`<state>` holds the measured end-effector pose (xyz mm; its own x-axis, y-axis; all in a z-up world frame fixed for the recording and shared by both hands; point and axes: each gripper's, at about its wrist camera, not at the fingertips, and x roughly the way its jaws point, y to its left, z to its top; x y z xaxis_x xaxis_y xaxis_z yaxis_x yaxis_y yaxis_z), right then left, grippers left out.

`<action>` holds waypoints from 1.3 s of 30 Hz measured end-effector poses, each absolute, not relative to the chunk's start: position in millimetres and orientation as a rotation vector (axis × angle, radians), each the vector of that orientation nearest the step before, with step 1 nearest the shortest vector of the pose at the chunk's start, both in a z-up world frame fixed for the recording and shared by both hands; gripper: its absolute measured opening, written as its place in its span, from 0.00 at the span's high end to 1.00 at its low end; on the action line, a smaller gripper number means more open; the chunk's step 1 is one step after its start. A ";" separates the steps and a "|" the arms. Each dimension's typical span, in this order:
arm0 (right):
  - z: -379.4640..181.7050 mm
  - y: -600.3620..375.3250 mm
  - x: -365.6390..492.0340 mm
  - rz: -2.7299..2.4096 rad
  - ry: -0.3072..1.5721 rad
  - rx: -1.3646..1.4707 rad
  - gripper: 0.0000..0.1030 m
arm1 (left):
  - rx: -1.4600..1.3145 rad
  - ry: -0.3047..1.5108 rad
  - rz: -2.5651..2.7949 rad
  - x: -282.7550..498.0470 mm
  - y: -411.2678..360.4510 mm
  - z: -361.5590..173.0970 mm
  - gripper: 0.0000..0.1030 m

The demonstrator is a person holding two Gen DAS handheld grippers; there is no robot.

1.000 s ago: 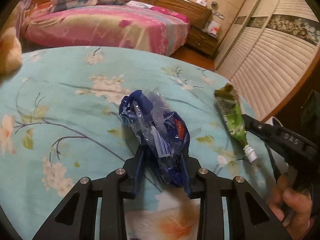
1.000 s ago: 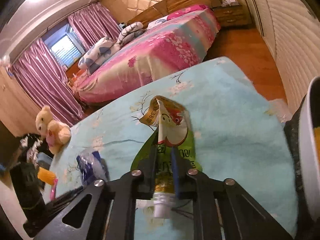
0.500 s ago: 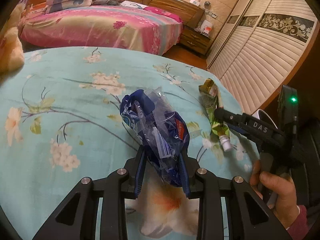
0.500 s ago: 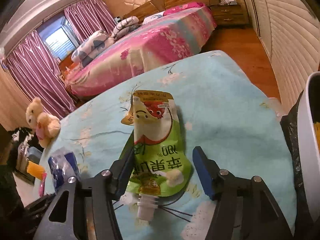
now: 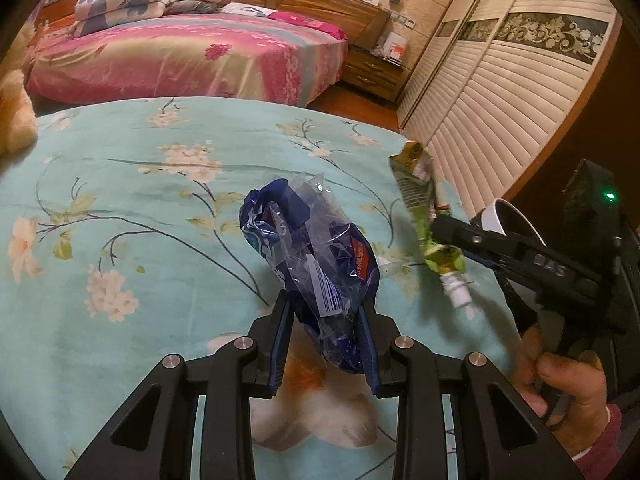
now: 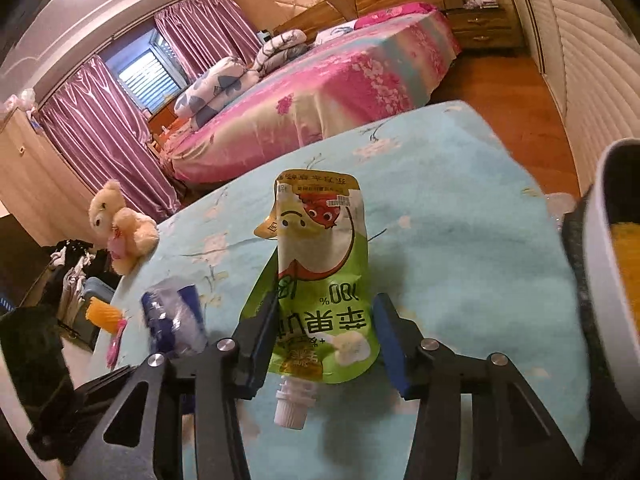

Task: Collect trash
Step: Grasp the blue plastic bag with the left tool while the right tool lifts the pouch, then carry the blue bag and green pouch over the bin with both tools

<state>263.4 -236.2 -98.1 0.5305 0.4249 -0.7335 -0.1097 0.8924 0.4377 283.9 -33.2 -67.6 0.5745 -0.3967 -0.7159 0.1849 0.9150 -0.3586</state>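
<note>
My left gripper (image 5: 325, 312) is shut on a crumpled blue and clear plastic wrapper (image 5: 312, 248), held above the turquoise floral cloth (image 5: 120, 208). My right gripper (image 6: 326, 328) holds a green juice pouch (image 6: 320, 280) with a white spout, spout toward me; the jaws stand wide and the pouch spans them, touching both. The pouch (image 5: 428, 224) and the right gripper (image 5: 444, 232) also show at the right of the left wrist view, lifted off the cloth. The wrapper (image 6: 174, 320) shows at the left of the right wrist view.
A white bin (image 6: 612, 264) with a black liner and something yellow inside stands at the right edge; its rim also shows in the left wrist view (image 5: 508, 216). A teddy bear (image 6: 120, 228) sits at the cloth's far left. A pink bed (image 5: 180, 56) and louvred wardrobe doors (image 5: 500, 100) lie beyond.
The right gripper's jaws have opened wide around the pouch, which turned flat-face toward the camera. Both grippers have lifted and moved right, toward the bin.
</note>
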 end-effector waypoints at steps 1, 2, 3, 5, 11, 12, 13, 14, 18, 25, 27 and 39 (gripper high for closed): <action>-94.9 -239.2 260.1 0.324 0.958 0.359 0.53 | -0.254 0.898 -0.350 284.2 -35.2 -67.9 0.72; -92.8 -241.4 258.0 0.322 0.955 0.360 0.53 | -0.249 0.899 -0.353 283.5 -38.2 -67.9 0.72; -90.9 -244.4 254.9 0.321 0.954 0.363 0.53 | -0.243 0.900 -0.359 282.7 -41.6 -67.5 0.72; -87.6 -250.5 248.3 0.311 0.949 0.362 0.53 | -0.231 0.904 -0.370 281.7 -48.1 -66.9 0.72; -82.0 -268.6 232.2 0.293 0.937 0.375 0.53 | -0.195 0.906 -0.398 279.4 -66.6 -62.1 0.72; -81.0 -271.1 229.7 0.290 0.934 0.378 0.53 | -0.189 0.906 -0.404 279.5 -70.3 -60.5 0.72; -79.7 -274.2 227.0 0.286 0.930 0.382 0.53 | -0.184 0.905 -0.407 279.7 -72.9 -59.5 0.72; -78.2 -277.5 224.0 0.284 0.926 0.385 0.53 | -0.177 0.903 -0.410 279.6 -75.8 -58.5 0.72; -73.9 -289.1 214.2 0.272 0.909 0.402 0.53 | -0.147 0.901 -0.425 279.1 -89.5 -54.9 0.72; -67.5 -308.2 203.6 0.252 0.883 0.421 0.53 | -0.098 0.897 -0.445 279.0 -112.3 -50.9 0.72; -65.3 -312.4 202.0 0.246 0.879 0.420 0.53 | -0.089 0.895 -0.448 279.4 -118.4 -49.7 0.72; -59.2 -336.1 190.5 0.212 0.852 0.436 0.53 | -0.049 0.887 -0.468 279.0 -145.8 -45.6 0.72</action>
<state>190.5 -336.1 -59.2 0.6443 0.3512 -0.6794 -0.0088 0.8917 0.4526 279.0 -145.8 -45.6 0.5380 -0.4131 -0.7348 0.3735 0.8983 -0.2316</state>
